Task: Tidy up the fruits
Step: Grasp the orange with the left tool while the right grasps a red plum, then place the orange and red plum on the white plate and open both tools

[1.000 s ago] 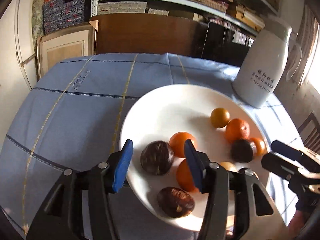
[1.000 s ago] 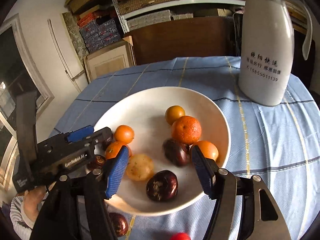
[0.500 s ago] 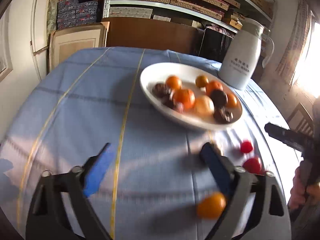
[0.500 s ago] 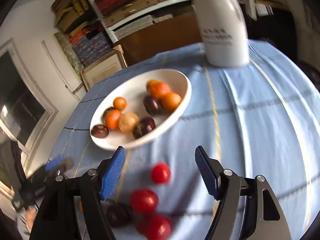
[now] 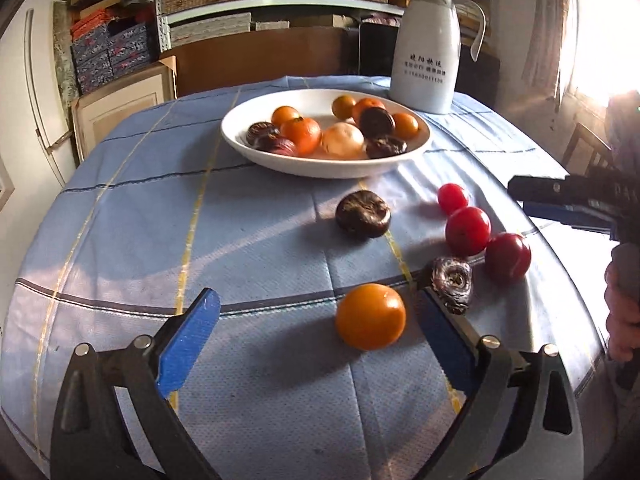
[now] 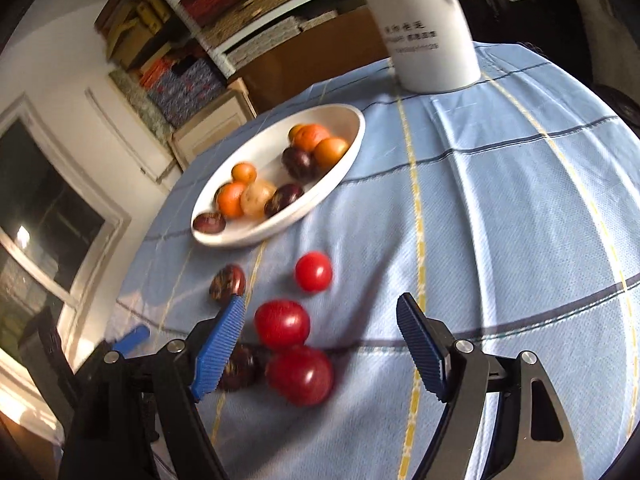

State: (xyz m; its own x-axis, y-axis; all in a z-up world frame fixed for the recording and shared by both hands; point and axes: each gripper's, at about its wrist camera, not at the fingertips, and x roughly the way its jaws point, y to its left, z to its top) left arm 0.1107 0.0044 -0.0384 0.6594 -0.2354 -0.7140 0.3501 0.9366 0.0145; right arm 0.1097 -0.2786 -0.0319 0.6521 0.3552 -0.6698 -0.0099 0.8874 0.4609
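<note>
A white bowl (image 5: 320,170) (image 6: 256,236) holds several oranges, dark purple fruits and one pale fruit. Loose on the blue cloth lie an orange (image 5: 370,316), two dark fruits (image 5: 363,214) (image 5: 452,282) and three red tomatoes (image 5: 468,230) (image 6: 282,324). My left gripper (image 5: 316,292) is opening wide; the orange sits between its fingers near the right one, untouched. My right gripper (image 6: 320,302) is also opening, low over the tomatoes; one tomato (image 6: 300,376) lies between its fingers, free of the pads. The right gripper (image 5: 520,198) also shows at the left wrist view's right edge.
A tall white jug (image 5: 426,56) (image 6: 424,28) stands behind the bowl at the table's far side. Shelves of boxes and a framed panel (image 5: 120,108) line the wall beyond. A hand (image 5: 624,312) holds the right gripper near the table's right edge.
Both grippers have pulled back from over the bowl to the near part of the table. Their jaws have spread wider. The loose orange, tomatoes and dark fruits have come into view.
</note>
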